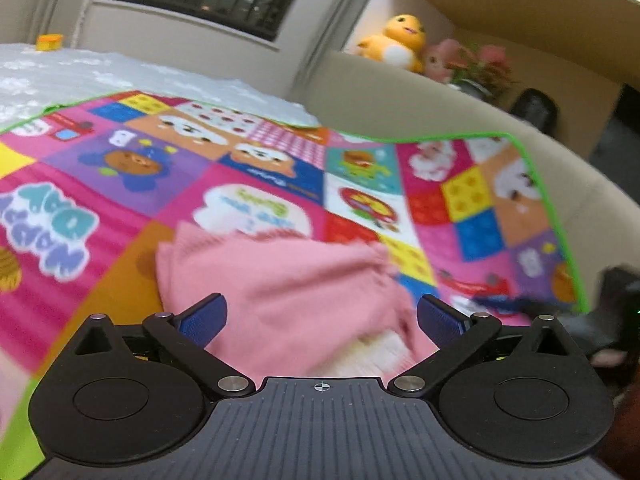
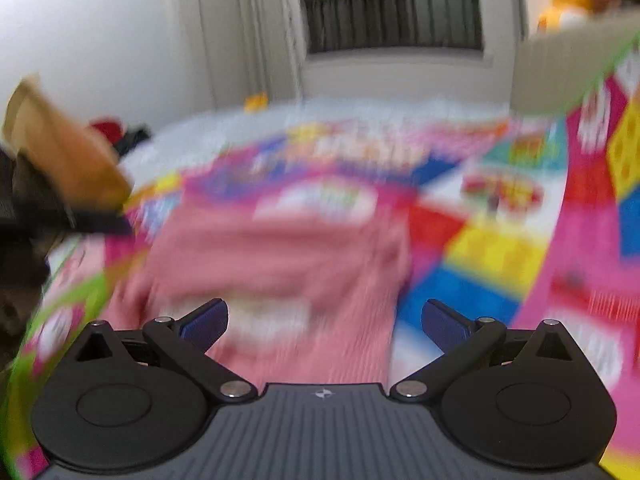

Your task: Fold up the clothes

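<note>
Closest in, the left gripper (image 1: 322,314) has its jaws spread wide and holds nothing; the right gripper (image 2: 325,318) is spread just the same. Straight ahead of both lies the pink garment (image 1: 280,280), bunched on the patterned play mat (image 1: 120,184), its longer side seemingly running across the jaws. The left looks nearer, though the right view is too smeared to be certain. Only the left view shows the pale lining; only the right shows the garment's left side. Beyond sits a yellow plush toy (image 1: 400,40).
</note>
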{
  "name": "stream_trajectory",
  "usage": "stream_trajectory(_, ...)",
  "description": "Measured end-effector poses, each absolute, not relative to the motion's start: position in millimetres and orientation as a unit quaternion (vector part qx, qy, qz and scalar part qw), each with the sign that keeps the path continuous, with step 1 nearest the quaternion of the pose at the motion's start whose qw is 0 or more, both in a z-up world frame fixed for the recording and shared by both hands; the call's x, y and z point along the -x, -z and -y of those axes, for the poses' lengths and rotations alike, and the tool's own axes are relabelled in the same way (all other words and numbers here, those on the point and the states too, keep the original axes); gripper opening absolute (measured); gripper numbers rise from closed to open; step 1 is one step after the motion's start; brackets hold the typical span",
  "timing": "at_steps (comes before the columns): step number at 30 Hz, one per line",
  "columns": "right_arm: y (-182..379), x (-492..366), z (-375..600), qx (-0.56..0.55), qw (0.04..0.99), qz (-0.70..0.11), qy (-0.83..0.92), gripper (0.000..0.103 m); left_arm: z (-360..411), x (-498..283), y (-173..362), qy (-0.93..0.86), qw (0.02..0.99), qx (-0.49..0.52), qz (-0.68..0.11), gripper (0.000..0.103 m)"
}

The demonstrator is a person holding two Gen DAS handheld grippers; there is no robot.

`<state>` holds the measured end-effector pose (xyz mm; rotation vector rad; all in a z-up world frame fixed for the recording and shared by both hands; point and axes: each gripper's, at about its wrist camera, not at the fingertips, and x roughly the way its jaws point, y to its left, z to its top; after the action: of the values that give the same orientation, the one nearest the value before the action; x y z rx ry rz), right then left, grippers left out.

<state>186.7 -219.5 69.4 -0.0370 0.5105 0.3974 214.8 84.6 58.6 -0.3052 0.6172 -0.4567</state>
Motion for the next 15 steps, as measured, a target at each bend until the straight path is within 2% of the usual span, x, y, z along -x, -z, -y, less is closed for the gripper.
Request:
stream_trajectory(2,-75.3,-214.6,206.9,0.059,0.96,-0.226,-0.155,0.103,-85.6,-232.0,-51.0,0.213,0.916,0.151,-0.305,0.103)
stream_trajectory(3,-74.6,-227.9,200.6,0.078,0.963,-0.22,-0.136,0.099,-86.3,-238.8,-47.1,0.209,0.916,0.153,-0.308,0.103)
stream_trajectory(4,-71.1,-241.6,196.0,0.091,0.963,-0.221,-0.125,0.086,-87.5,-242.4,-42.8,0.206,0.916,0.154,-0.309,0.103)
stream_trajectory(5,-64.6,-256.5,194.5,0.091,0.959,-0.238,-0.126,0.078,-88.8,-245.9,-38.6,0.202,0.916,0.156,-0.311,0.103)
stream_trajectory(7,-47.8,-284.8,195.2,0.072,0.945,-0.285,-0.142,0.049,-91.1,-252.5,-30.5,0.195,0.917,0.156,-0.313,0.103)
stream_trajectory(9,-24.8,-299.7,194.8,0.065,0.931,-0.327,-0.151,0.046,-92.6,-256.5,-24.0,0.186,0.921,0.145,-0.311,0.103)
stream_trajectory(13,-8.8,-289.5,196.9,0.075,0.936,-0.313,-0.139,0.048,-90.1,-272.7,-12.7,0.164,0.929,0.108,-0.315,0.1)
stream_trajectory(15,-9.5,-285.2,197.2,0.085,0.94,-0.308,-0.123,0.052,-88.7,-287.2,-6.9,0.162,0.928,0.098,-0.319,0.1)
